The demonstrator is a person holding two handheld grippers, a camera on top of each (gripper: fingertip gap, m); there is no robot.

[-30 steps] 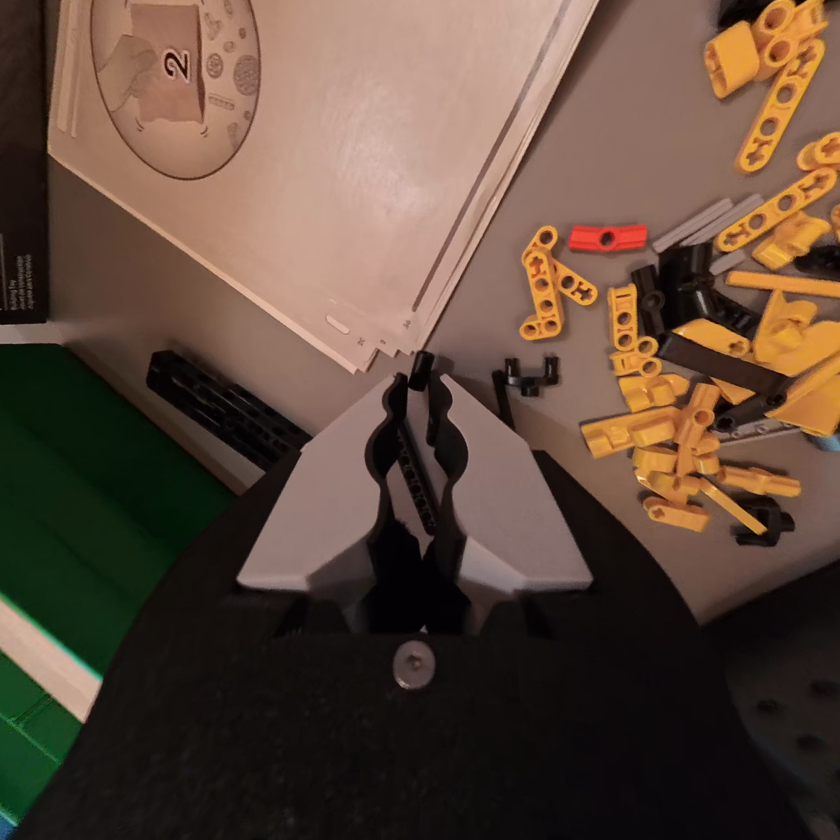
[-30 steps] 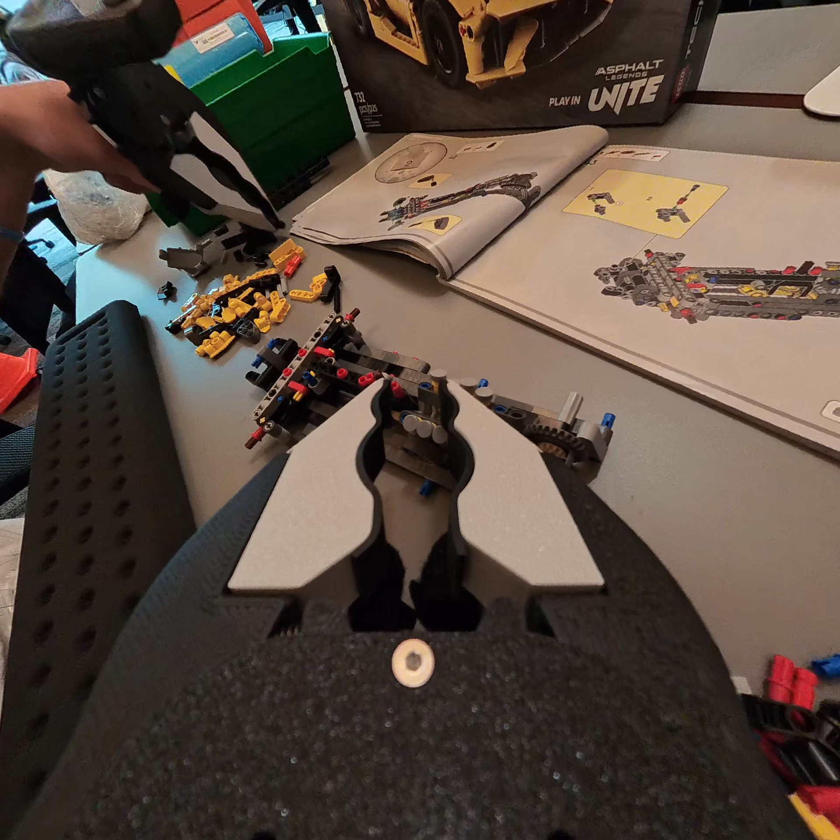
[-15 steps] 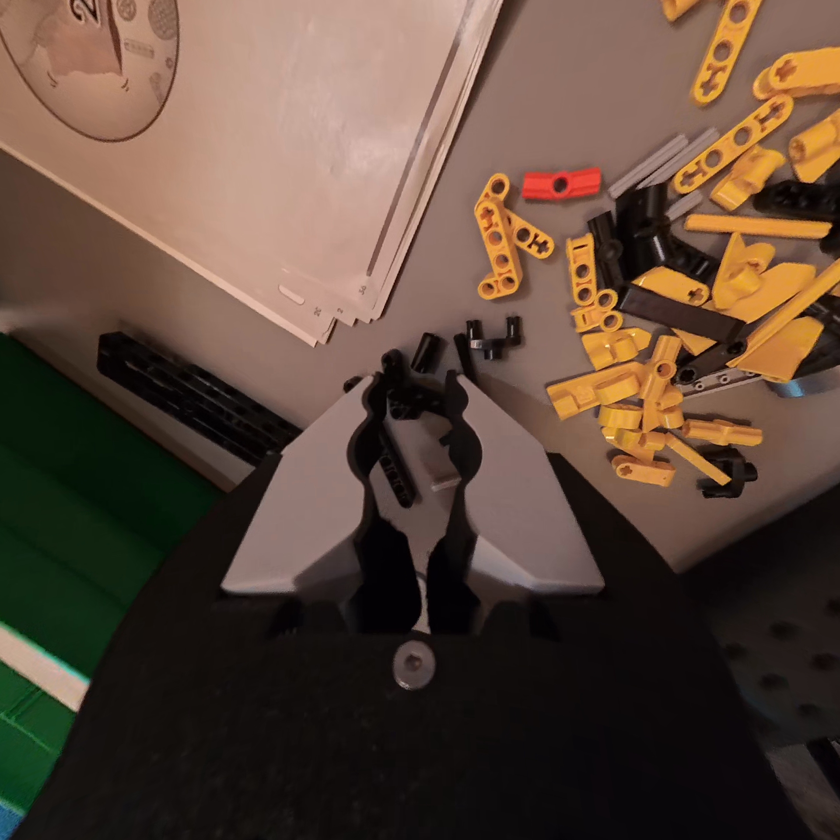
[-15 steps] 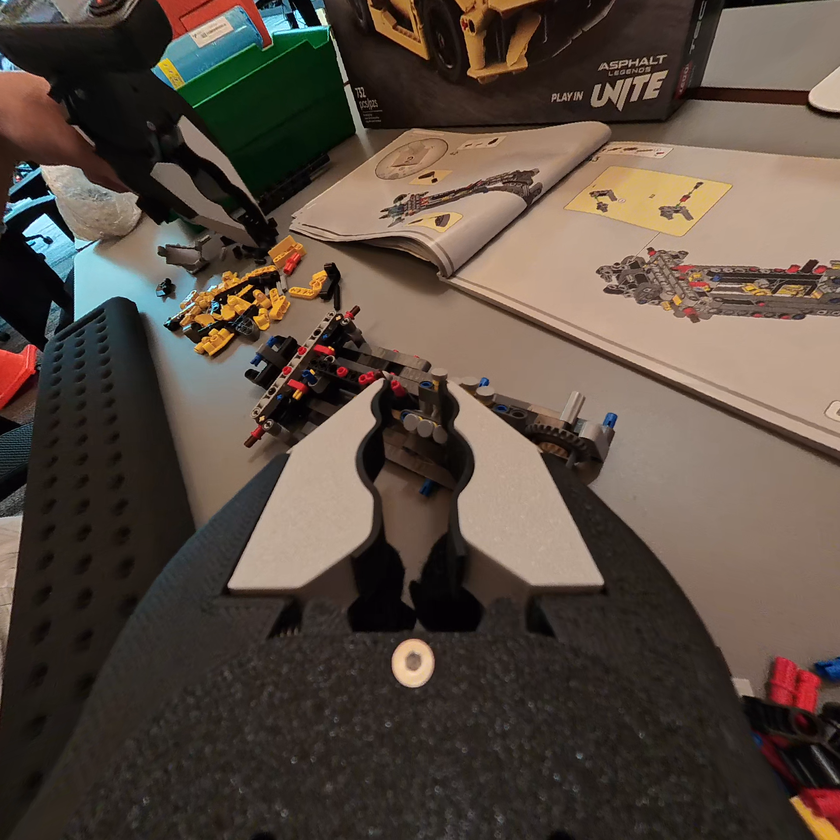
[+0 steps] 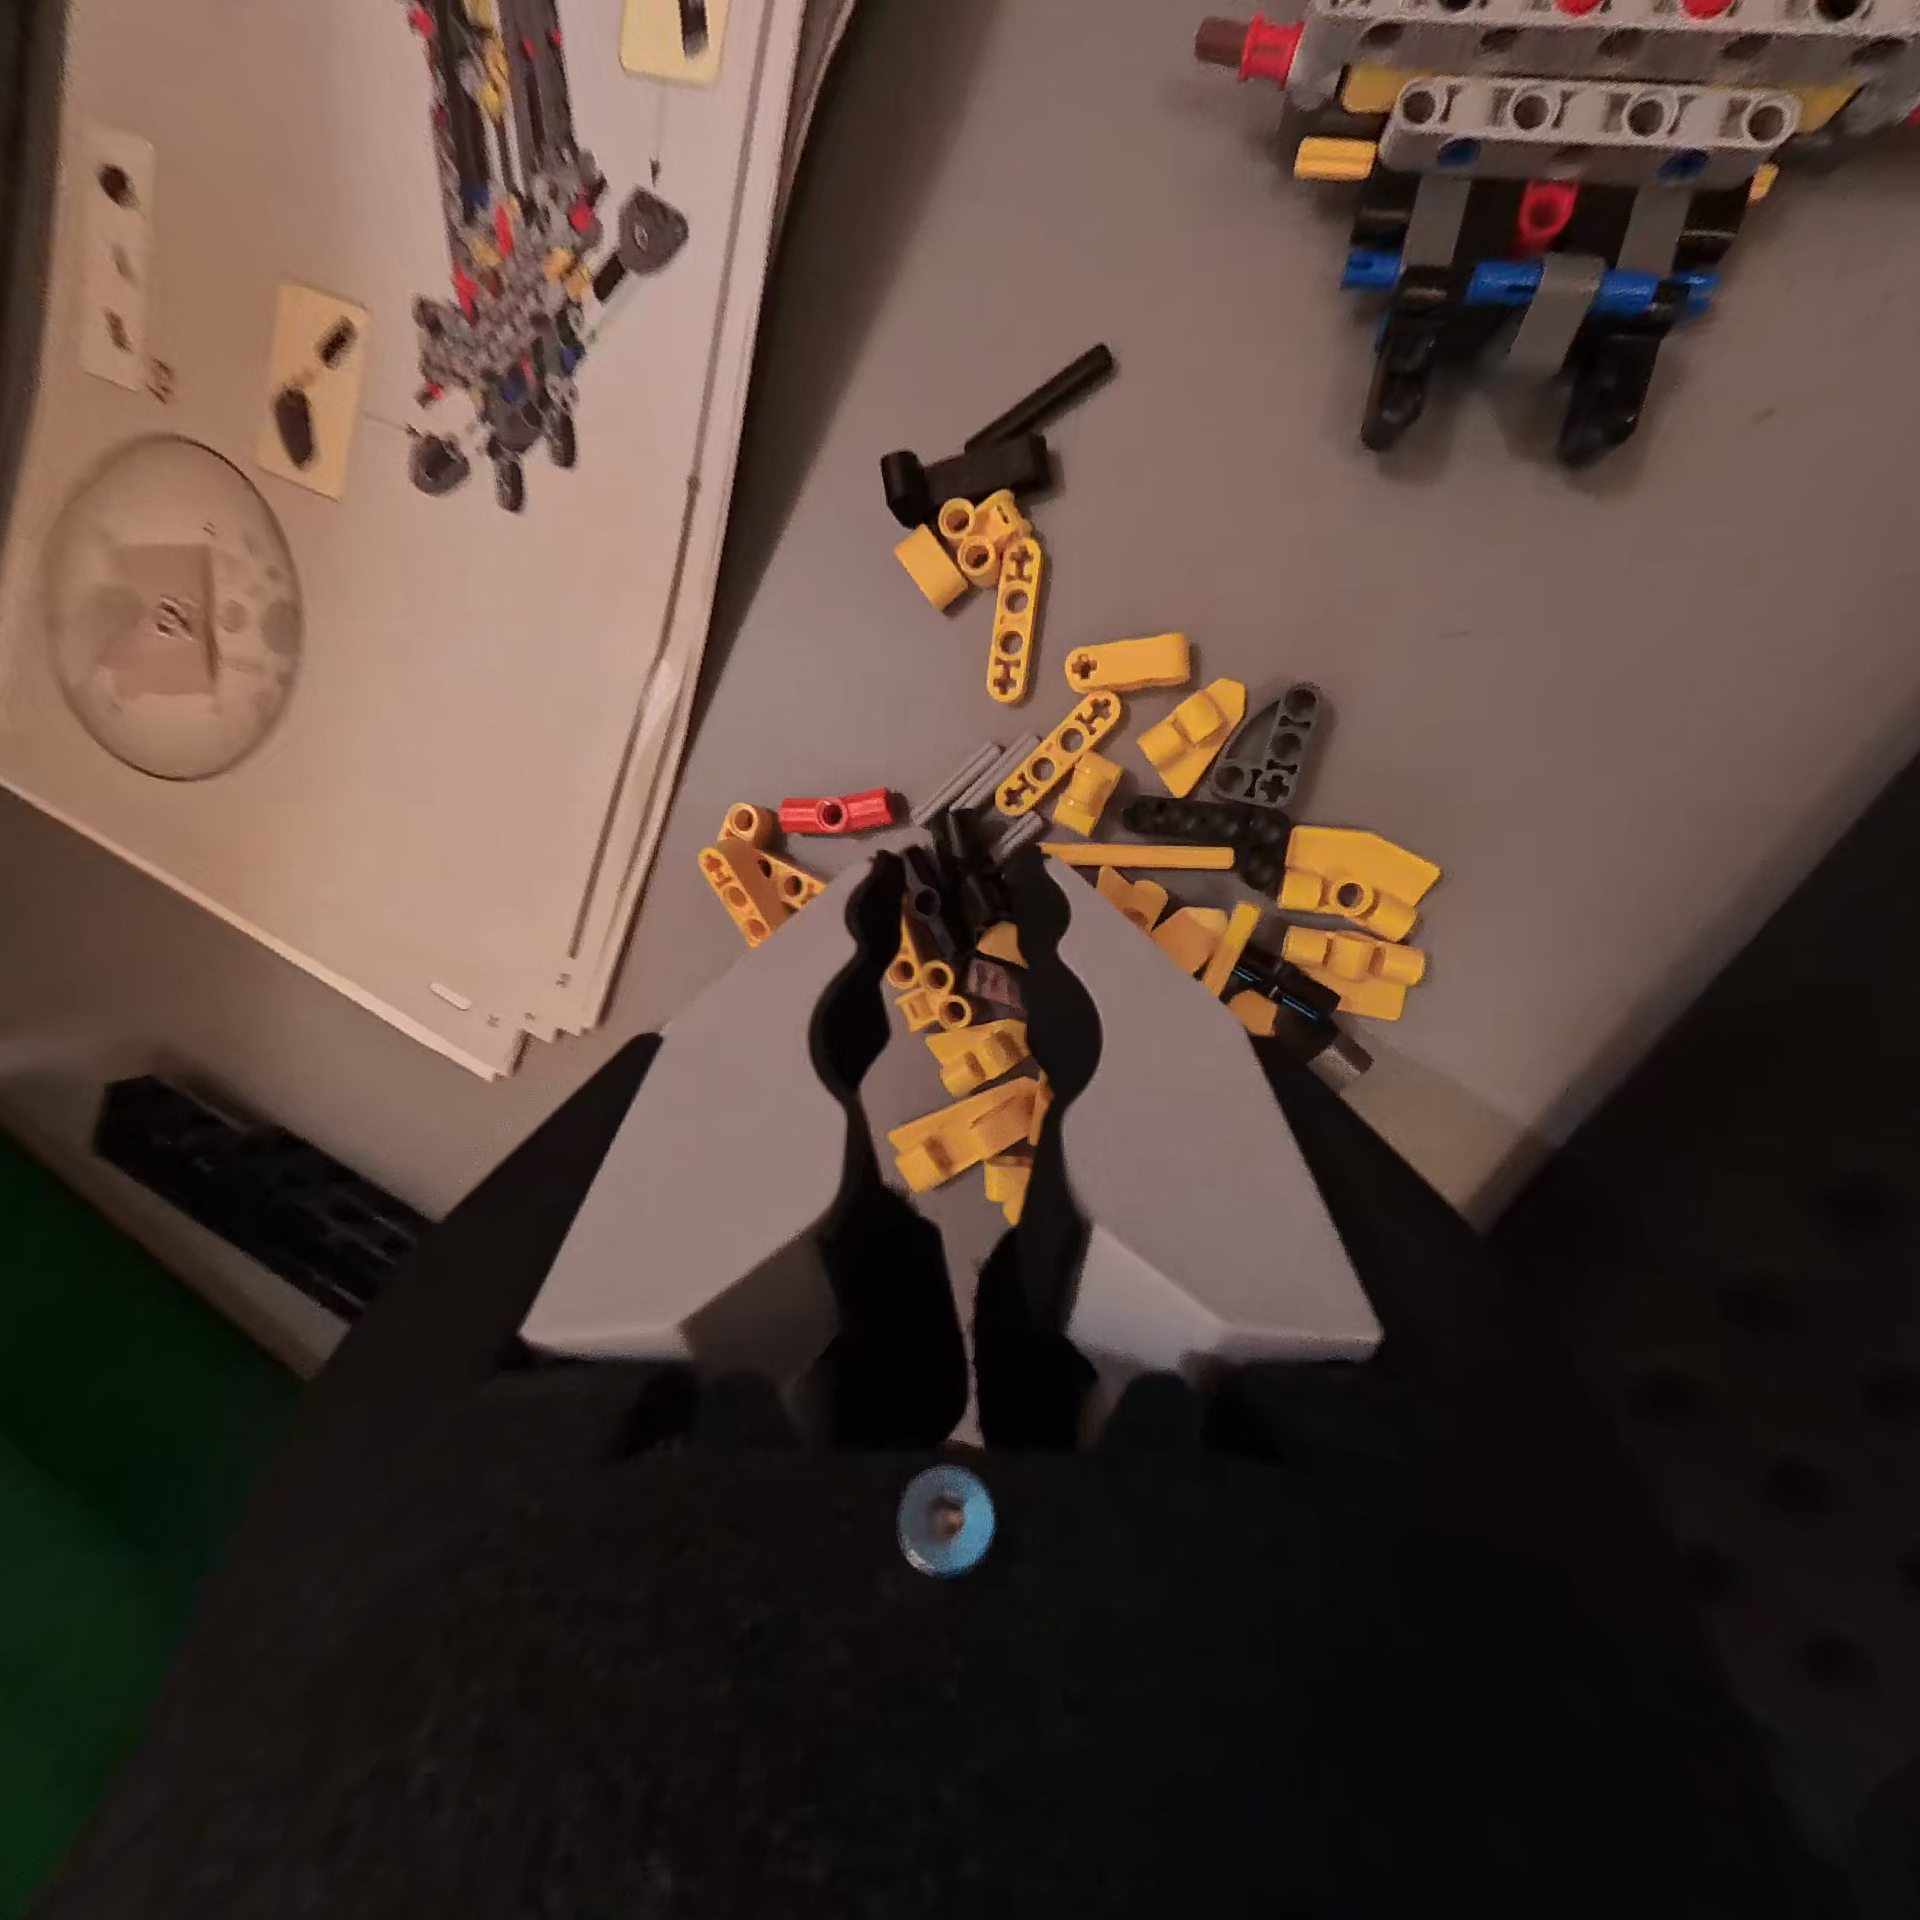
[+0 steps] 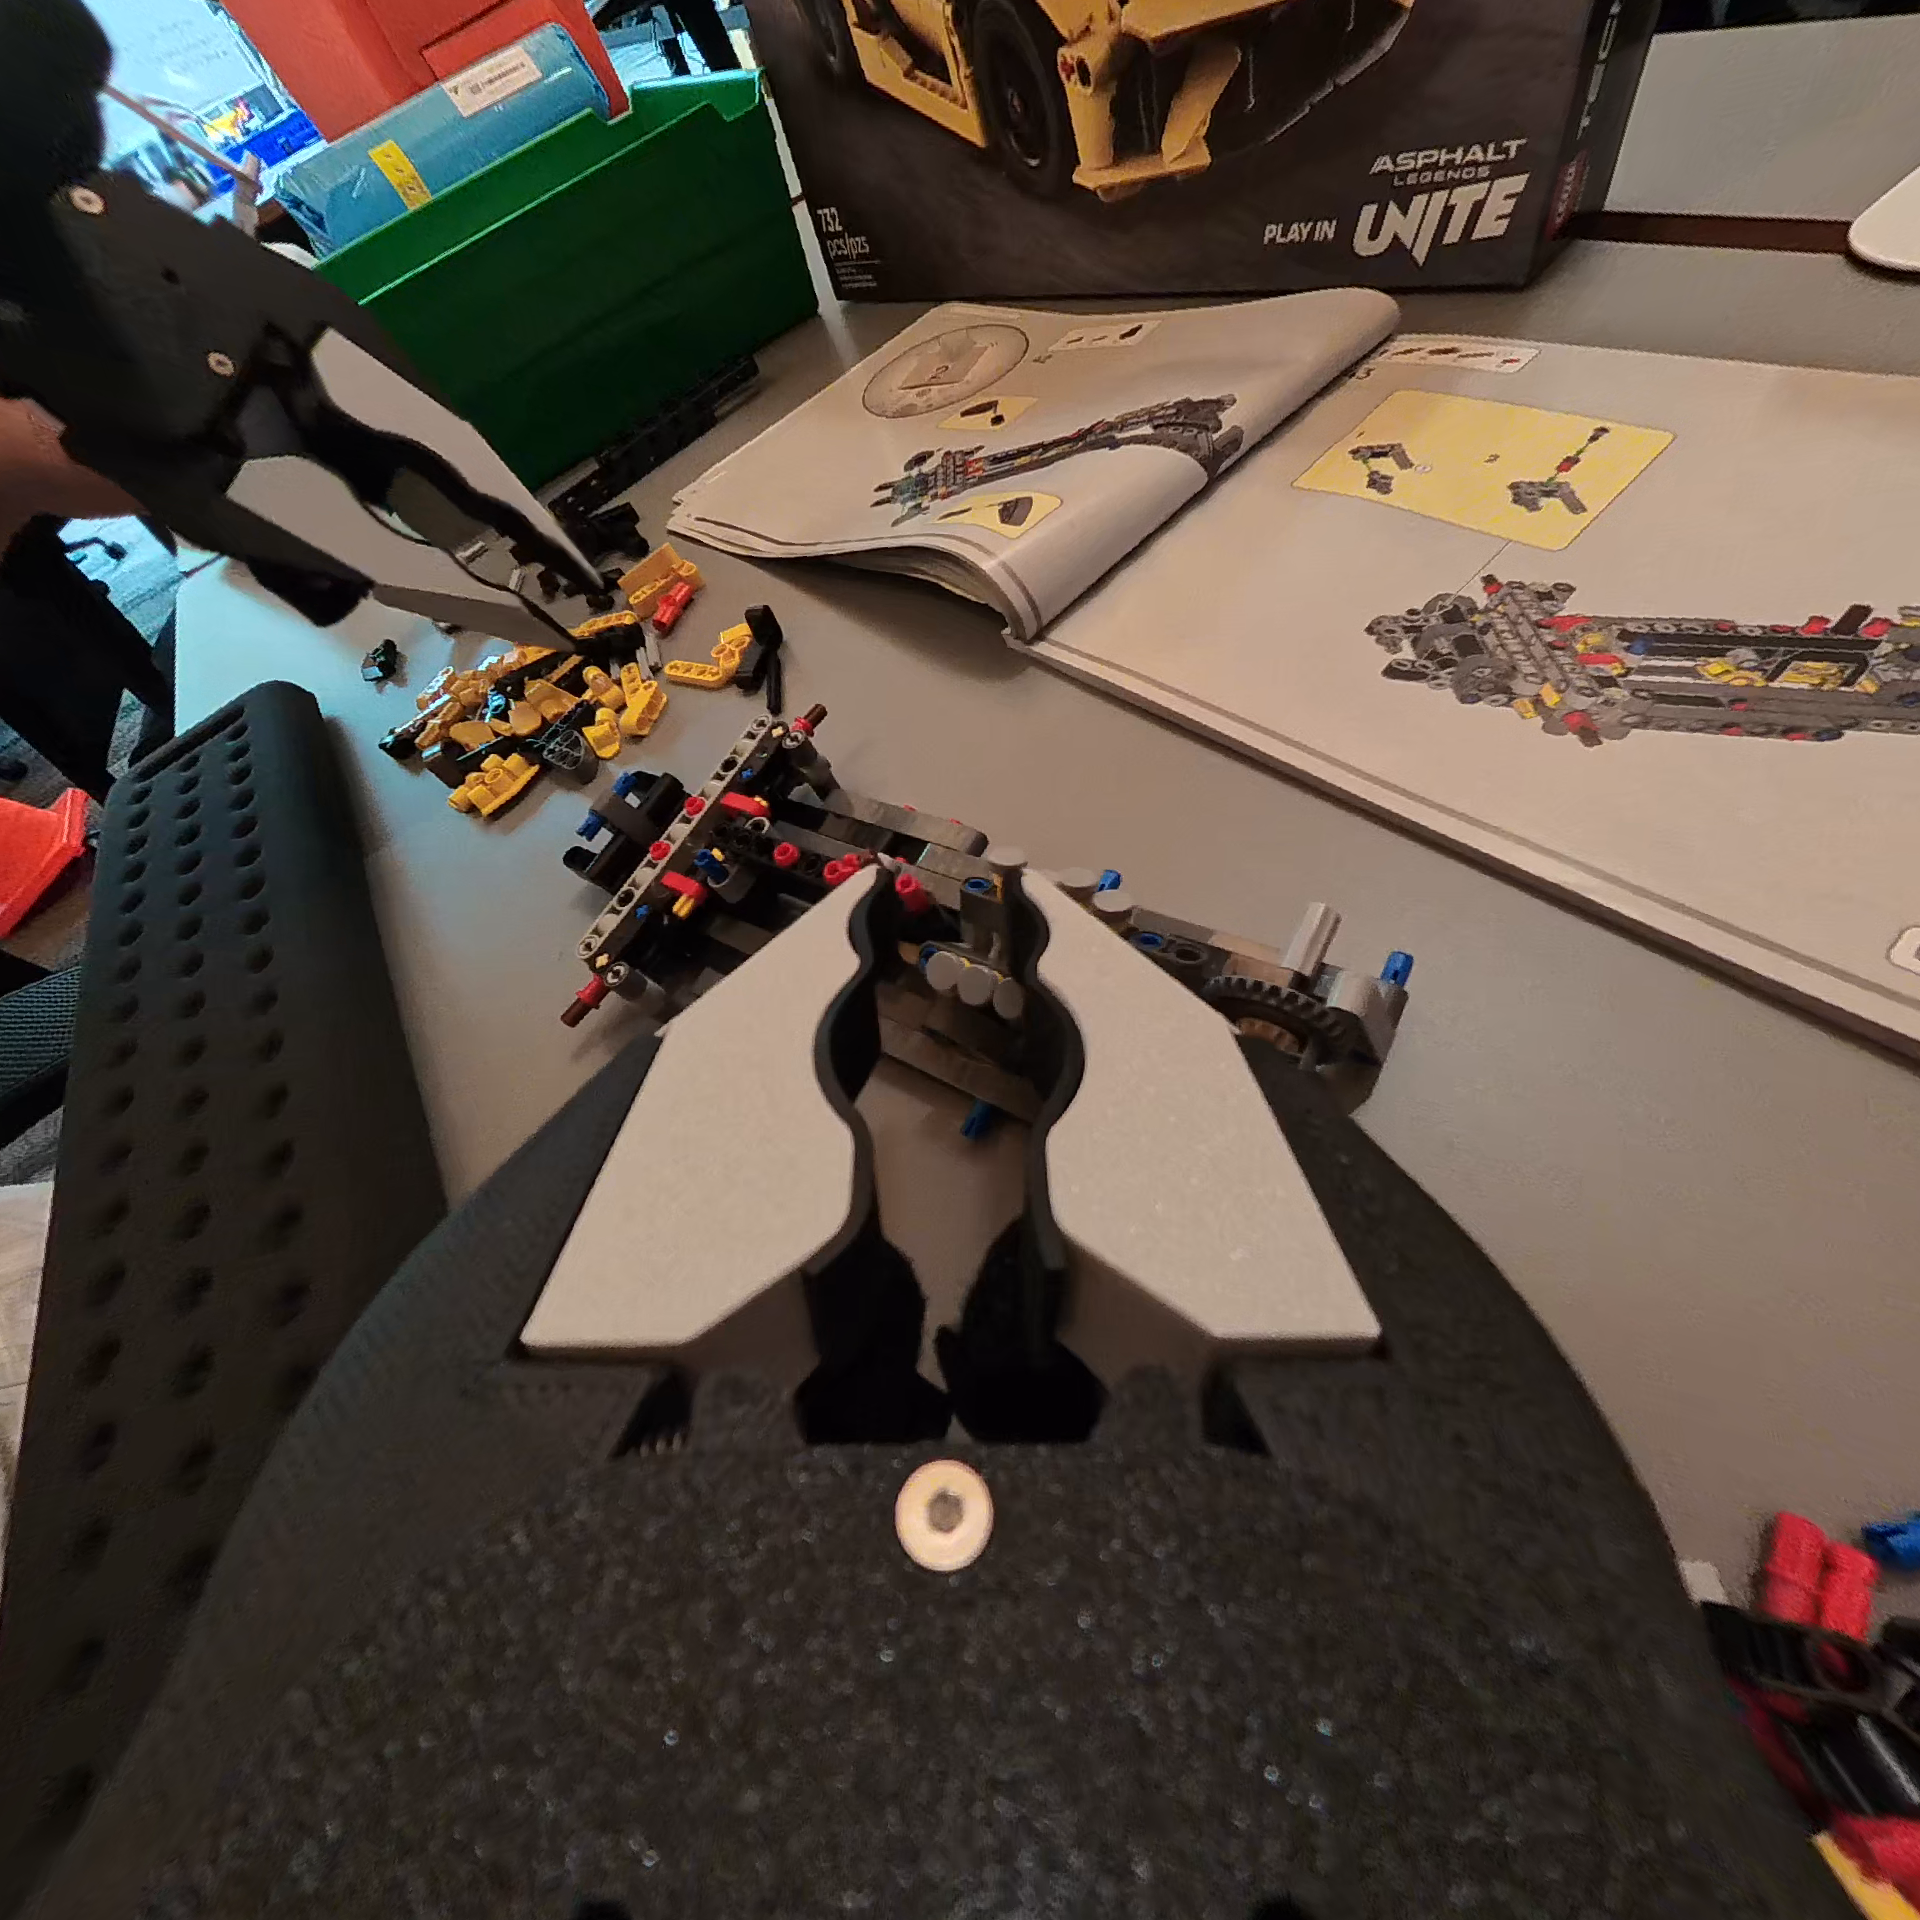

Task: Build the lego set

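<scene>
Left wrist view: the left claw point(image 5: 961, 868) has swung from the table's edge by the booklet point(image 5: 343, 582) to the yellow parts pile point(image 5: 1164, 831), its narrow gap on small black pieces (grip unclear). Picking goes on. The right claw point(image 6: 951, 894) stays narrowly parted over the half-built frame point(image 6: 727, 831), gripping nothing.

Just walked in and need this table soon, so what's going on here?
A person is building a lego car with a handheld gripper in each hand. The left gripper is open over the pile of yellow and black pieces, apparently picking one out. The right gripper is open beside the half-built frame, not holding it. The instruction booklet lies open in front of the box.
</scene>
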